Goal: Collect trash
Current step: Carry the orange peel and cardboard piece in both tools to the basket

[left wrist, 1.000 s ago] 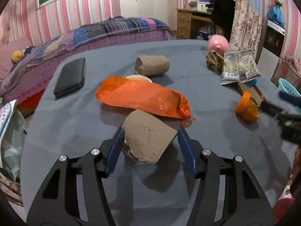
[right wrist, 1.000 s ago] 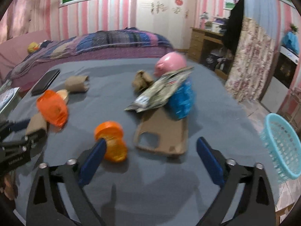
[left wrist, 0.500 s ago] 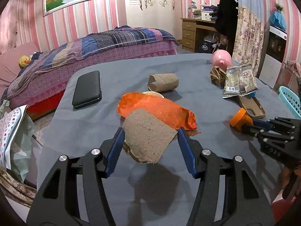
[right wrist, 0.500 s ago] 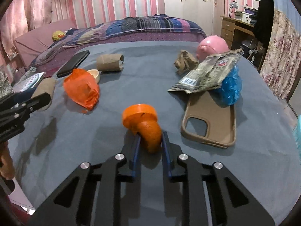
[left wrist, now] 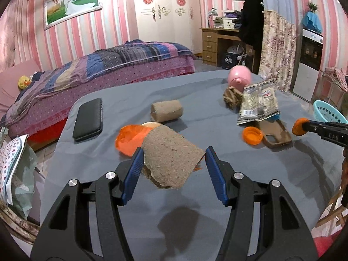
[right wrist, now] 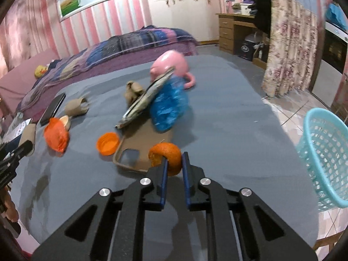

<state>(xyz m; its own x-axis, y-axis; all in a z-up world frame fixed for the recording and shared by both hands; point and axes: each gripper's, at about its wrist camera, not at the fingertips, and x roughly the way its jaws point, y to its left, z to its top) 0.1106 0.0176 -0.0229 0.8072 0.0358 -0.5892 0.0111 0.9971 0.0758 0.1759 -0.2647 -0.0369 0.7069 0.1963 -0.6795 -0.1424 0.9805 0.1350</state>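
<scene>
My left gripper (left wrist: 174, 161) is shut on a flattened cardboard tube (left wrist: 171, 158) and holds it above the grey table (left wrist: 195, 195). My right gripper (right wrist: 174, 163) is shut on a piece of orange peel (right wrist: 168, 155), lifted over the table; it also shows in the left wrist view (left wrist: 301, 126). On the table lie an orange plastic bag (left wrist: 128, 139), a second cardboard tube (left wrist: 167, 110), an orange cap (left wrist: 252, 135), a snack wrapper (left wrist: 257, 104), a blue plastic bag (right wrist: 169, 106) and a crumpled brown paper (left wrist: 232, 96).
A turquoise basket (right wrist: 326, 152) stands off the table's right edge. A brown phone case (left wrist: 275, 134), a black phone (left wrist: 88, 119) and a pink piggy bank (left wrist: 239, 78) are on the table. A bed (left wrist: 97, 71) lies beyond the far edge.
My right gripper closed on the orange peel and lifted it to the right, leaving the orange cap on the table. My left gripper raised the cardboard tube higher.
</scene>
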